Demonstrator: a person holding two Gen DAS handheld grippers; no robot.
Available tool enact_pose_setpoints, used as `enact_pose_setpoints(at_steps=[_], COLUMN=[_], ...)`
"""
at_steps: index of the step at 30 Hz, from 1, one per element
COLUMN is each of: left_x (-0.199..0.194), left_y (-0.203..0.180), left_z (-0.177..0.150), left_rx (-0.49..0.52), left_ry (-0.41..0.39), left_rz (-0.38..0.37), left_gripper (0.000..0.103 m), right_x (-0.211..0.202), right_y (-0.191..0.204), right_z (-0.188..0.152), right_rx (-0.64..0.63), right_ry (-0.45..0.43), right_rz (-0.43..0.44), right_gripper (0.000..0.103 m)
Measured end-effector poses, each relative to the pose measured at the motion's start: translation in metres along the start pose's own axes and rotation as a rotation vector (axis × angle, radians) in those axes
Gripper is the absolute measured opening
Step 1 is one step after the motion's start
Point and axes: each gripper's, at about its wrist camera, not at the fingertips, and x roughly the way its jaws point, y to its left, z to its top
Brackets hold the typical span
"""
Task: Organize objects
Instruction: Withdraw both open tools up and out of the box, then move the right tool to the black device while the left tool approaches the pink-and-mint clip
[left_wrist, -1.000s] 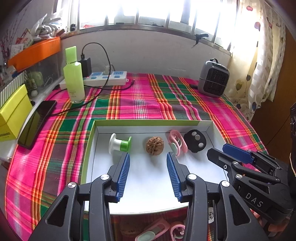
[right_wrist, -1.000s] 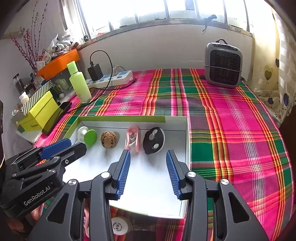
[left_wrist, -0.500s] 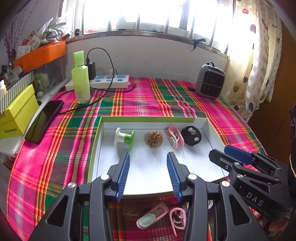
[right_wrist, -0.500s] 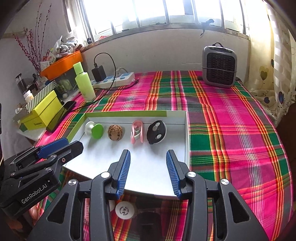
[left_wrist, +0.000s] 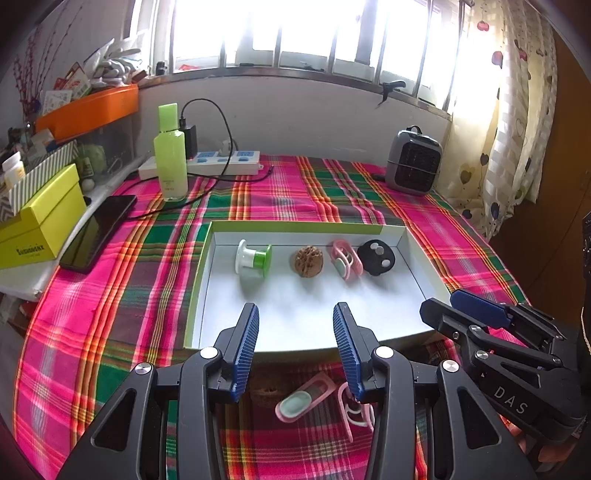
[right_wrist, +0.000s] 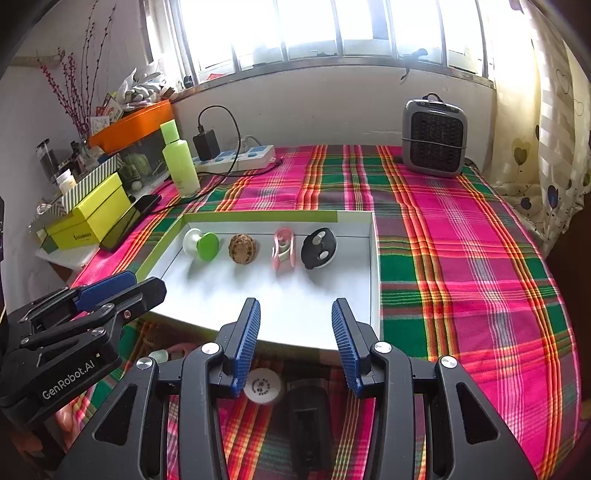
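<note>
A white tray (left_wrist: 218, 258) with a green rim lies on the plaid cloth. In a row inside it are a white-and-green spool (left_wrist: 254, 256), a walnut (left_wrist: 308, 261), a pink clip (left_wrist: 345, 258) and a black disc (left_wrist: 376, 256). The same row shows in the right wrist view: spool (right_wrist: 201, 244), walnut (right_wrist: 242, 249), clip (right_wrist: 283, 248), disc (right_wrist: 318, 248). My left gripper (left_wrist: 295, 354) is open and empty above the tray's near edge. My right gripper (right_wrist: 295, 350) is open and empty too. On the cloth before the tray lie two pink clips (left_wrist: 303, 398) (left_wrist: 354, 410), a walnut (left_wrist: 267, 384) and a white round piece (right_wrist: 263, 386).
A green bottle (left_wrist: 170, 153), a power strip (left_wrist: 218, 166) with cables and a grey heater (left_wrist: 413, 166) stand at the back. A phone (left_wrist: 99, 230) and a yellow box (left_wrist: 40, 225) are at the left. A dark block (right_wrist: 306, 424) lies under my right gripper.
Both grippers have pulled back and up from the tray. The loose clips, walnut and white round piece before the tray have come into view. Both stay open.
</note>
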Motion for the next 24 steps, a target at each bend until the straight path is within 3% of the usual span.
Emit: enact_pose_setpoints(at_steps=[24], left_x=[-0.024], left_y=[0.004], left_z=[-0.038], left_rx=[0.007], left_ry=[-0.007], left_rz=[0.004], left_gripper=[0.041], right_x=[-0.026], right_y=[0.008], right_z=[-0.034], right_rx=[-0.004], right_ry=[-0.011], right_rz=[-0.007], right_gripper=[0.042])
